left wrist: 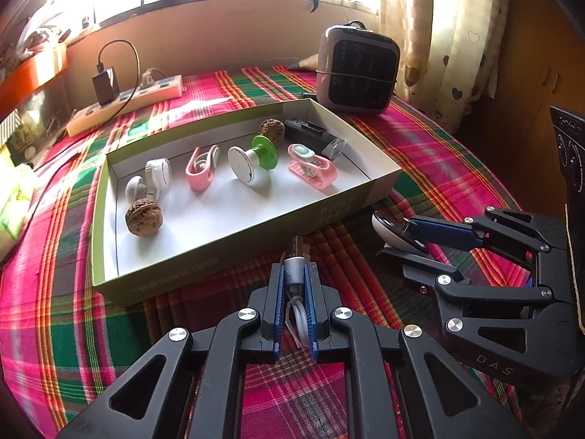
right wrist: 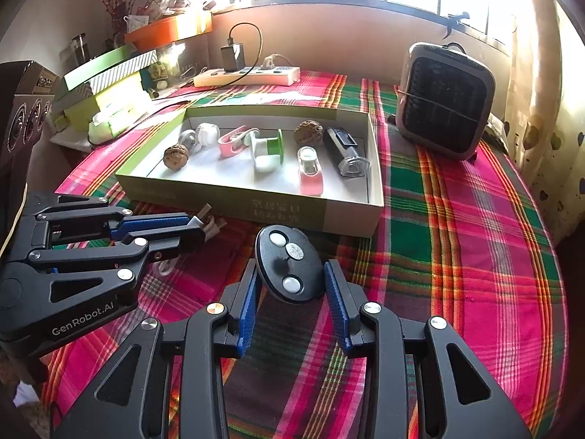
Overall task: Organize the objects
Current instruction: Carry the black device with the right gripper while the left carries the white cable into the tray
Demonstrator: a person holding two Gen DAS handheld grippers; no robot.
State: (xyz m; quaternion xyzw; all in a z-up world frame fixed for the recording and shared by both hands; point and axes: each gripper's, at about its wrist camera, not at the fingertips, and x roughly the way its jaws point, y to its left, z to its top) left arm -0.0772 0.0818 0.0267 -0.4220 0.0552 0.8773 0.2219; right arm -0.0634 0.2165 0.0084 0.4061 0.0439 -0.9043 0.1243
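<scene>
While left tool (left wrist: 294,274) clenches USB cable (left wrist: 294,266), right tool (right wrist: 292,274) clasps oval mouse (right wrist: 289,265); box (left wrist: 234,252) just ahead, nearer left.

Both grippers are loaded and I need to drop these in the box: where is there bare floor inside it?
Inside the box, the near strip along the front wall is bare, from the walnut across to the pink clip. The back row is crowded, tightest at the right end by the black device. The cloth right of the box is also free.

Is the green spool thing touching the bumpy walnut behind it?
Cannot tell. In the left wrist view the green spool overlaps the walnut; the right wrist view suggests a gap, not plainly.
</scene>
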